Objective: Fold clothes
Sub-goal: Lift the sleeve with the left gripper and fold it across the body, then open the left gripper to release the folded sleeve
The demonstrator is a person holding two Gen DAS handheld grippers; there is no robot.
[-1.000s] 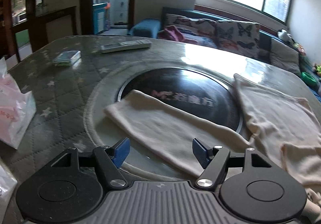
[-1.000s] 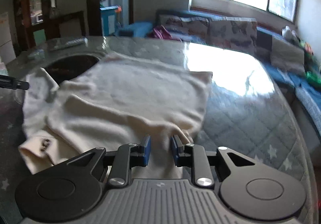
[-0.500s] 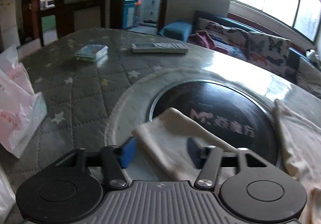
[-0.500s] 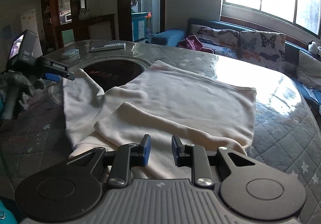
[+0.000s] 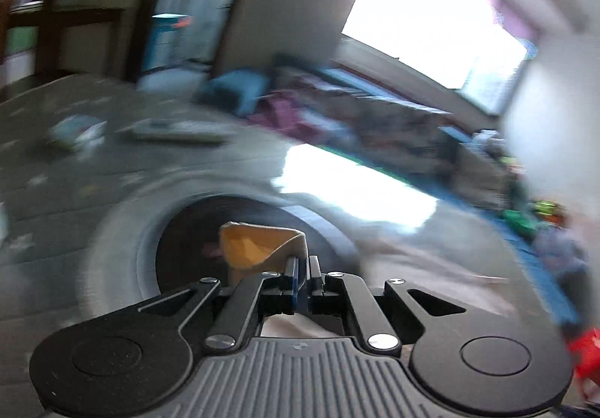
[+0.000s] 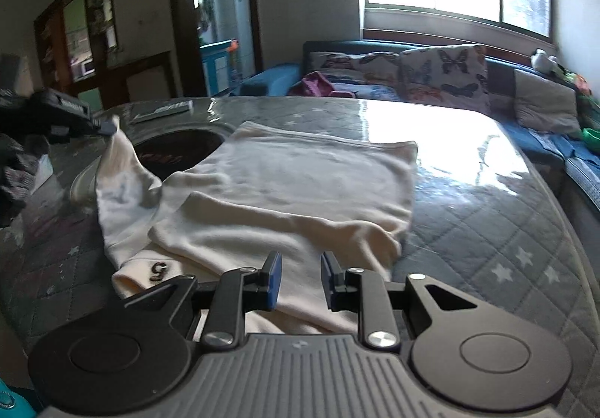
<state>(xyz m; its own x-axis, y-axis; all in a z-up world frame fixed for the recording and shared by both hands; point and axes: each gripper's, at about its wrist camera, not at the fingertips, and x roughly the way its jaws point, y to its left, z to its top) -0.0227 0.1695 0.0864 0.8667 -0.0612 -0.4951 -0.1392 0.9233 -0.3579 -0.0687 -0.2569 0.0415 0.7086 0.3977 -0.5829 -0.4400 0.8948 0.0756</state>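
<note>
A cream garment (image 6: 292, 189) lies spread on the grey quilted table (image 6: 487, 230), its right sleeve folded across the body. My left gripper (image 5: 303, 264) is shut on the end of the left sleeve (image 5: 258, 243) and holds it lifted above the dark round inset (image 5: 187, 230). It also shows in the right wrist view (image 6: 103, 127), pulling the sleeve (image 6: 120, 170) up at the table's left. My right gripper (image 6: 298, 277) hovers over the garment's near edge, jaws a little apart with nothing between them.
A remote control (image 6: 161, 110) and a small box (image 5: 77, 129) lie at the table's far left. A sofa with butterfly cushions (image 6: 412, 77) stands behind the table under the window. The left wrist view is motion-blurred.
My left gripper has closed on the sleeve end and lifted it off the table, swinging fast. My right gripper has stayed over the near edge, still slightly apart.
</note>
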